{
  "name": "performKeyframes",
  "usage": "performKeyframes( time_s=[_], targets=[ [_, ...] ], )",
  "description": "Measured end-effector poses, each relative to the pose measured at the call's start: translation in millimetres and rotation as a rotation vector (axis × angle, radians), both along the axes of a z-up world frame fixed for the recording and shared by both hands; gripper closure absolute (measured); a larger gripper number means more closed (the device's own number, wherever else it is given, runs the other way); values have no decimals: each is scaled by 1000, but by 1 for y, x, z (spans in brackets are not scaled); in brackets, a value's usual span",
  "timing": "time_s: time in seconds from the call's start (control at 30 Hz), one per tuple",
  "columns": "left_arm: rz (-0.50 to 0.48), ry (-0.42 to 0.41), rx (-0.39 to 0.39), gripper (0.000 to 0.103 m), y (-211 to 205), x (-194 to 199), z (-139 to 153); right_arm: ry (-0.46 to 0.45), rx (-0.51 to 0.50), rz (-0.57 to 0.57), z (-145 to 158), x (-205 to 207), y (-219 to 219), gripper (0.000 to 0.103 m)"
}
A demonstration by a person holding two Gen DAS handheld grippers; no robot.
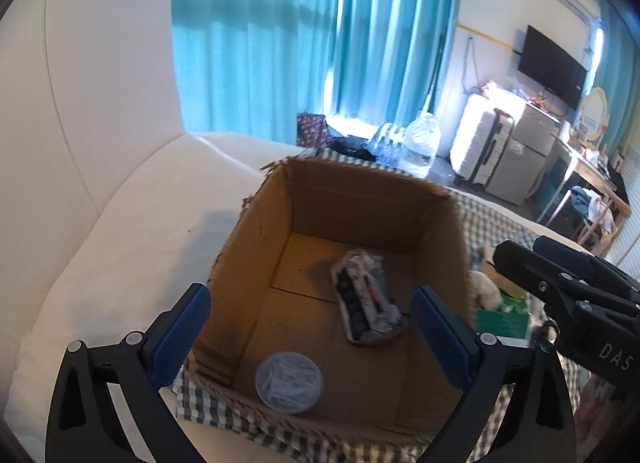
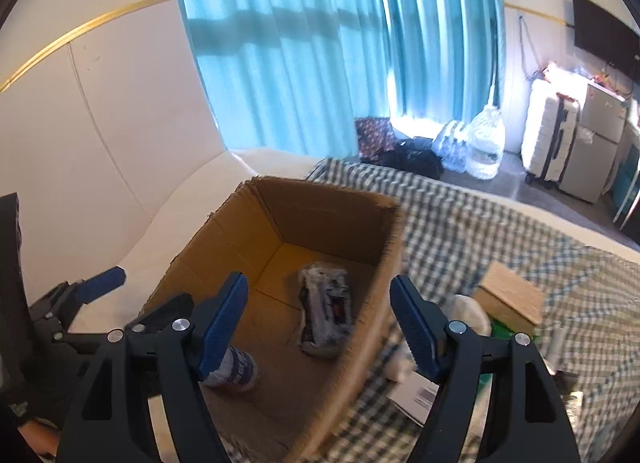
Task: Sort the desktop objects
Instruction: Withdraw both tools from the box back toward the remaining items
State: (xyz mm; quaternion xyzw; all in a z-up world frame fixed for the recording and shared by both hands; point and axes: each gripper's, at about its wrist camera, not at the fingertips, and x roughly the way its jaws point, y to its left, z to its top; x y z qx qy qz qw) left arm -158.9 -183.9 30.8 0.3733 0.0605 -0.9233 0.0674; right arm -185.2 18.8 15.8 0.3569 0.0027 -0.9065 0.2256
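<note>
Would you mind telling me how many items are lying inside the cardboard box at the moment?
2. A round clear container lies near the front wall of the cardboard box; a crinkled plastic packet rests mid-floor. Nothing else shows inside.

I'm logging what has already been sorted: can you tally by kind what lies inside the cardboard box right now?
Inside the cardboard box:
Round clear lidded container: 1
Crinkly plastic-wrapped packet: 1
Total: 2

Both lie loose on the box floor. The left gripper and right gripper stand above the box with open jaws holding nothing.
</note>
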Motion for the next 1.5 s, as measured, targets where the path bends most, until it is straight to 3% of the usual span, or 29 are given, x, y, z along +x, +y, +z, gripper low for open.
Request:
performKeyframes(
  time_s=[0.27,0.53,0.97,1.17,1.5],
  targets=[
    [-72,86,-3,0,54,44,46,86,83,-91,33,57,86,30],
    [-174,85,-7,0,131,74,50,77,88,-206,37,106,167,30],
    [-308,33,-21,0,243,104,16,24,93,-346,2,163,266,30],
    [-355,4,-33,0,280,103,-1,-21,69,-397,-17,167,298,30],
    [-370,-50,-62,0,308,87,-34,-87,49,-440,-50,153,330,30]
  ],
)
